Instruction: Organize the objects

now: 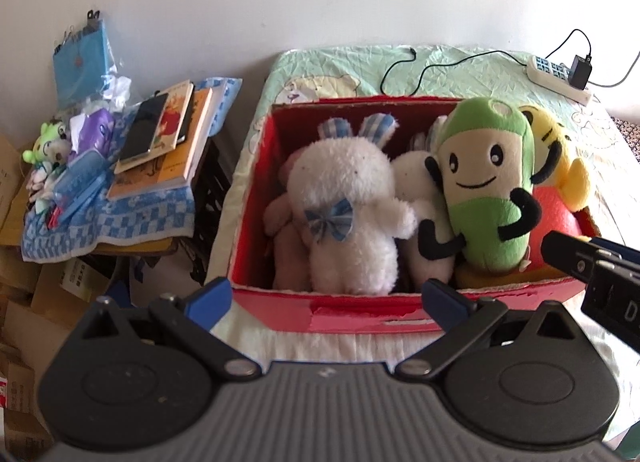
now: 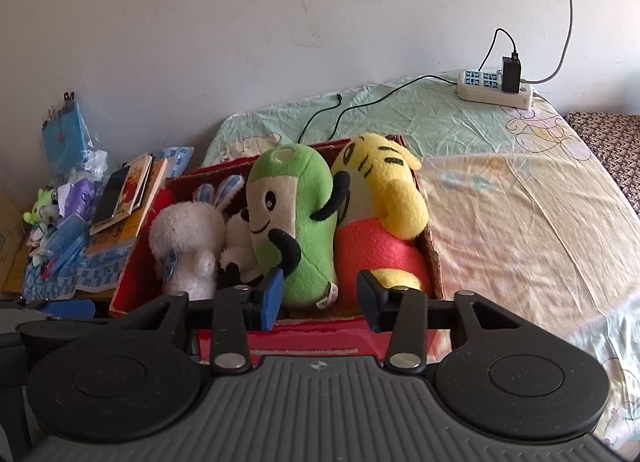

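On the bed, red cardboard box [image 1: 352, 314] crammed with toys, green smiling bean-shaped plush [image 2: 294, 222] leaning tall above rim; both tools, left [image 1: 326, 298] and right [image 2: 320, 296], spread, empty; liable to topple if nudged.

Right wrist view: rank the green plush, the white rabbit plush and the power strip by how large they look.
1. green plush
2. white rabbit plush, partly hidden
3. power strip, though it lies farthest from the camera, so its true size is unsure.
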`<state>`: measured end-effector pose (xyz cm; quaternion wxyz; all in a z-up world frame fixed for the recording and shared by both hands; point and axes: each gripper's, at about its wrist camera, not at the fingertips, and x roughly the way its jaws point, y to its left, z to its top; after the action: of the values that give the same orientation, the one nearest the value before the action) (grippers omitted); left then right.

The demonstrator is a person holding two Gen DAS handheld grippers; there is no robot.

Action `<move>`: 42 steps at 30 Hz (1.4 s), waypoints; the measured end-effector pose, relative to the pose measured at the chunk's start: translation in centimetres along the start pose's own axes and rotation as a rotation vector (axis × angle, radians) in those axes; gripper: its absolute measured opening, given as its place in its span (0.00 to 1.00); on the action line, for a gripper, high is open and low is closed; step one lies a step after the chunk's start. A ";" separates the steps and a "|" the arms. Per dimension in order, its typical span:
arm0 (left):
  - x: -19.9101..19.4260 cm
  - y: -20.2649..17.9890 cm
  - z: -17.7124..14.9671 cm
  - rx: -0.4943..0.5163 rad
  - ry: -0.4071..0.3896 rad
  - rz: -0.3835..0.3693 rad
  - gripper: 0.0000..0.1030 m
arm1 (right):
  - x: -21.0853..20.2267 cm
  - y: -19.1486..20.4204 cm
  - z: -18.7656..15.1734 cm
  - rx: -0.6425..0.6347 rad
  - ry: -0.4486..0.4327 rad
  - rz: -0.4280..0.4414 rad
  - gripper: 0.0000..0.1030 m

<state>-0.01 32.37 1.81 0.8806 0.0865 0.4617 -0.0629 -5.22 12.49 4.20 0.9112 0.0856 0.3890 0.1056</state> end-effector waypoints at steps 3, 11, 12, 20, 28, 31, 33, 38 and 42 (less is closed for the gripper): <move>-0.1 -0.1 0.1 0.007 -0.013 0.000 0.99 | 0.4 -0.2 -0.1 0.005 -0.005 0.000 0.34; 0.2 -0.7 0.7 0.016 -0.030 -0.015 0.99 | 0.9 -0.5 0.3 -0.007 -0.011 -0.038 0.30; 0.2 -0.8 0.7 0.019 -0.032 -0.020 0.99 | 0.9 -0.6 0.4 -0.009 -0.012 -0.044 0.30; 0.8 -2.0 1.0 0.030 -0.029 -0.040 0.99 | 1.1 -1.1 0.9 -0.010 -0.013 -0.053 0.30; 1.4 -2.9 1.8 0.048 -0.043 -0.052 0.99 | 1.7 -1.6 1.3 0.016 -0.019 -0.051 0.30; 1.8 -3.1 2.1 0.059 -0.049 -0.050 0.99 | 2.0 -1.7 1.6 0.016 -0.022 -0.055 0.30; 2.0 -3.1 2.4 0.061 -0.055 -0.055 0.99 | 2.2 -1.8 1.8 0.015 -0.026 -0.058 0.30; 2.9 -3.3 2.8 0.062 -0.044 -0.066 0.99 | 3.0 -2.0 2.2 0.018 -0.019 -0.067 0.30; 3.3 -3.1 2.9 0.051 -0.035 -0.072 0.99 | 3.5 -1.9 2.3 0.013 -0.005 -0.068 0.30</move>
<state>3.57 28.58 0.41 0.8831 0.0912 0.4474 -0.1078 -0.92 11.44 2.93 0.9147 0.0785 0.3899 0.0720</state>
